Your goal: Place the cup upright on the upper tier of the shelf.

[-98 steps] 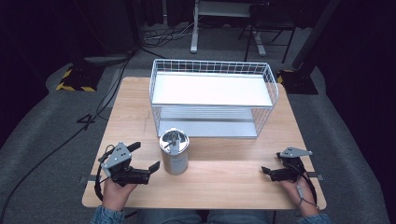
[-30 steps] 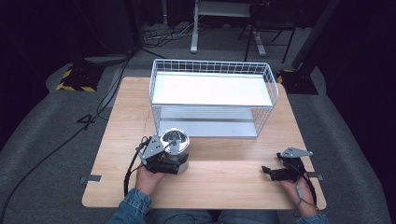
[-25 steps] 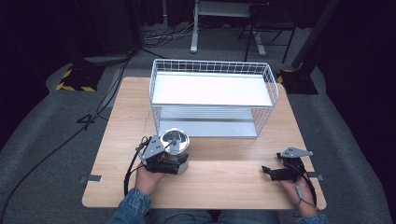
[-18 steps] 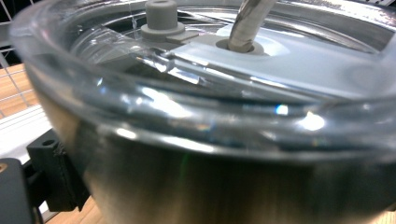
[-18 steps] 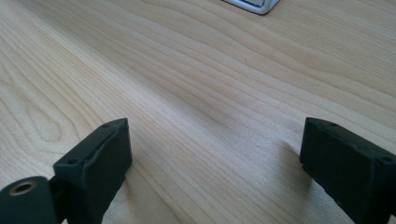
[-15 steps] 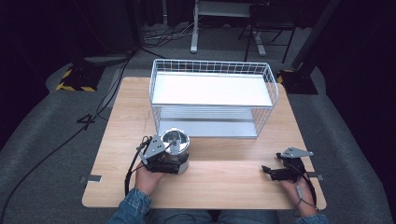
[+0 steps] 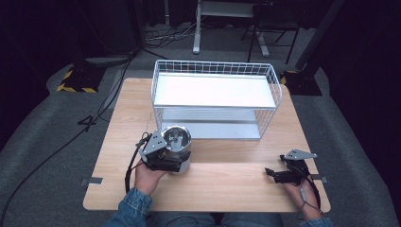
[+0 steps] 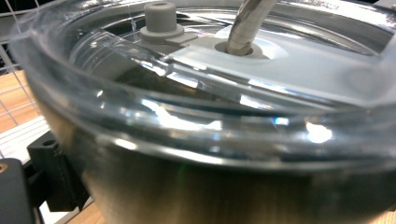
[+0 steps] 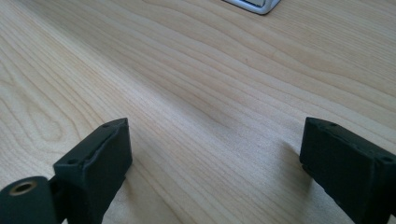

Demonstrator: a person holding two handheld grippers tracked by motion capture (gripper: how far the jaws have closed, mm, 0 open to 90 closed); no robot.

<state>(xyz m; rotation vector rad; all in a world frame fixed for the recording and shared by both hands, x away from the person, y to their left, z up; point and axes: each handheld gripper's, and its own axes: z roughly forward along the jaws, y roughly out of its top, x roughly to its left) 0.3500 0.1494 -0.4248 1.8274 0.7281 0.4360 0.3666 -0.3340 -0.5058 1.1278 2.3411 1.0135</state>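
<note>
A steel tumbler [image 7: 176,140] with a clear lid and a metal straw stands on the wooden table [image 7: 227,189], in front of the wire rack. My left gripper [image 7: 179,161] is shut on its body from the near side, with a hand behind it. In the left gripper view the tumbler [image 8: 210,186] is very close, its clear lid [image 8: 280,74] and straw [image 8: 245,23] on top, and one black finger [image 8: 51,172] shows at lower left. My right gripper [image 7: 273,174] rests open on the table at the right, with bare wood between its fingers [image 9: 95,158].
A white wire rack [image 7: 215,106] with two shelves stands across the back half of the table, just behind the tumbler. Its corner foot [image 9: 254,4] shows in the right gripper view. Bare wood lies between the two grippers. Dark floor and cables surround the table.
My left gripper has moved right from beside the tumbler and shut around it. Over the last second the tumbler has shifted slightly. The right gripper has not moved.
</note>
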